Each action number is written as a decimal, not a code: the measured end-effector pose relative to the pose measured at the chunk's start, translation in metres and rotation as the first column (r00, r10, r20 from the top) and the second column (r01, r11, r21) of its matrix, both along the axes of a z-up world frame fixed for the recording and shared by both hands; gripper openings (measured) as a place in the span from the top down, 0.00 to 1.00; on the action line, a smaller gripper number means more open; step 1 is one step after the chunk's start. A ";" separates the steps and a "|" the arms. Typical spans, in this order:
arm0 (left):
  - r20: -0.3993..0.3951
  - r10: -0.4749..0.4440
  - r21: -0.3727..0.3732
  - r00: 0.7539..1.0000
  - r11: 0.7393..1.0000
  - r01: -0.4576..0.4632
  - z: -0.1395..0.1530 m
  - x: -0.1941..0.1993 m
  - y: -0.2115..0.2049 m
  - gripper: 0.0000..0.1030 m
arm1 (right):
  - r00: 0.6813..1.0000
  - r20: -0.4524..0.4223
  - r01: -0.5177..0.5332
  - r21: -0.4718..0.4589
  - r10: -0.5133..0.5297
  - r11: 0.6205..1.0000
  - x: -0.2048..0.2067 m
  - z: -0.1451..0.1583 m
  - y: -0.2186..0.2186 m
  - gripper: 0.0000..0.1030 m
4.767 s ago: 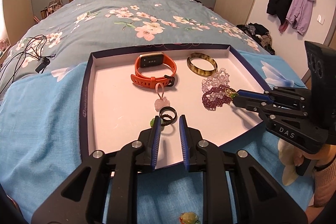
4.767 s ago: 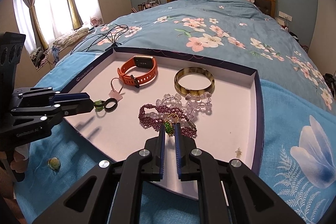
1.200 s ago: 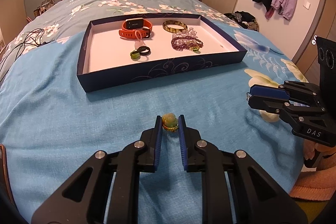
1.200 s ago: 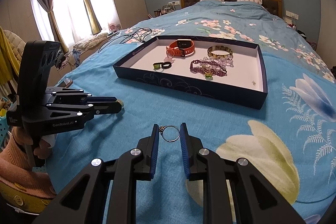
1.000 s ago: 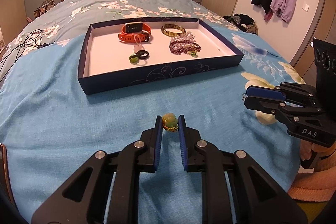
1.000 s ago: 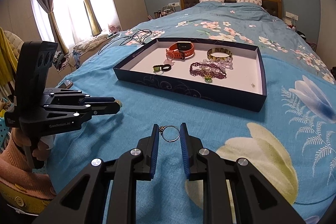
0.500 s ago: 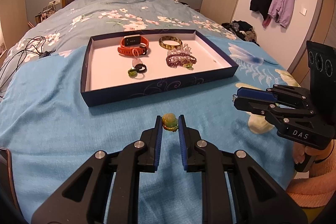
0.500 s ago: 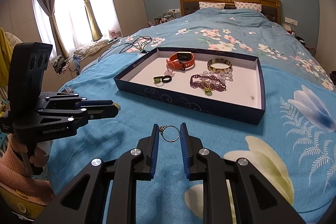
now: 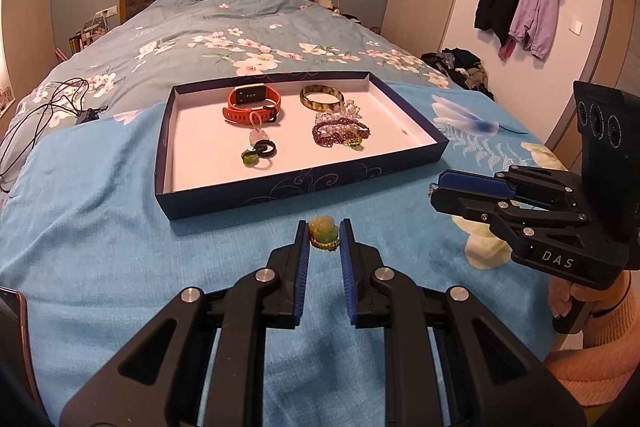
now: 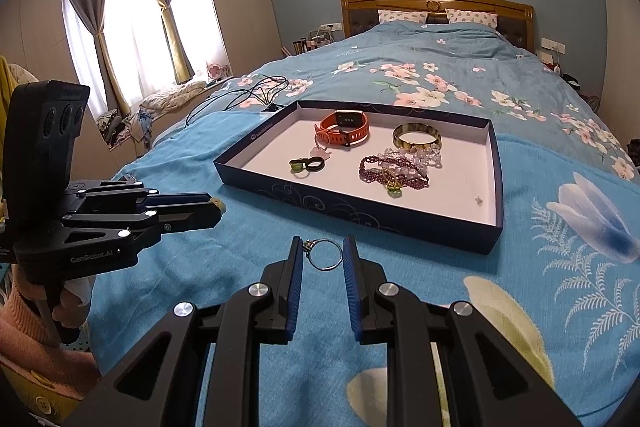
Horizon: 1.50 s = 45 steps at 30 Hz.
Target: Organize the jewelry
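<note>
My left gripper [image 9: 324, 235] is shut on a green-stone ring [image 9: 323, 233] and holds it above the blue blanket, short of the tray. My right gripper [image 10: 322, 254] is shut on a thin silver ring [image 10: 326, 254], also short of the tray. The dark blue tray [image 9: 280, 189] [image 10: 348, 209] lies ahead on the bed. It holds an orange watch [image 9: 251, 103], a brown bangle [image 9: 322, 98], purple and clear bead bracelets [image 9: 340, 133], a pink pendant [image 9: 259, 135] and a black ring with a green ring [image 9: 258, 153]. Each gripper shows in the other's view: the right one [image 9: 434, 191], the left one [image 10: 218, 206].
The tray sits on a blue floral blanket [image 9: 100, 211] on the bed. Black cables [image 9: 48, 99] lie at the left on the quilt. Coats [image 9: 520, 3] hang on the right wall. Curtains and a window [image 10: 132, 23] are on the left.
Both grippers, each still holding its ring, have risen and tilted up a little; the tray looks slightly nearer and the room's walls show more. Earlier they left the tray and picked up the rings.
</note>
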<state>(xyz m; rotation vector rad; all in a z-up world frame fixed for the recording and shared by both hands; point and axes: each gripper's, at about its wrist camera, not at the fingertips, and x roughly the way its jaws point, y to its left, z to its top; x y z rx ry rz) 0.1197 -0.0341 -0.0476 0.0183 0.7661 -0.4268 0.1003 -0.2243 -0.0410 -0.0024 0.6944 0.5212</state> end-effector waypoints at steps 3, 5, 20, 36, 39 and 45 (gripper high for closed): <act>0.002 0.002 -0.003 1.000 1.000 -0.002 0.001 0.000 0.000 0.85 | 1.000 0.006 0.000 0.001 0.000 1.000 0.001 0.001 0.000 0.82; 0.004 0.006 -0.003 1.000 1.000 -0.006 0.002 0.001 0.000 0.85 | 1.000 0.008 0.001 0.001 -0.001 1.000 0.002 0.002 0.000 0.82; 0.015 0.010 -0.008 1.000 1.000 -0.009 0.007 0.004 0.000 0.85 | 1.000 0.017 0.005 0.004 -0.005 1.000 0.006 0.004 0.000 0.82; 0.026 0.016 -0.013 1.000 1.000 -0.016 0.012 0.008 0.000 0.85 | 1.000 0.026 0.009 0.006 -0.009 1.000 0.011 0.008 0.001 0.82; 0.028 0.016 -0.013 0.999 1.000 -0.015 0.012 0.008 0.000 0.85 | 1.000 0.025 0.009 0.008 -0.009 1.000 0.012 0.008 0.000 0.82; 0.028 0.016 -0.013 0.999 1.000 -0.016 0.012 0.008 0.000 0.85 | 1.000 0.026 0.009 0.008 -0.010 1.000 0.013 0.009 0.000 0.83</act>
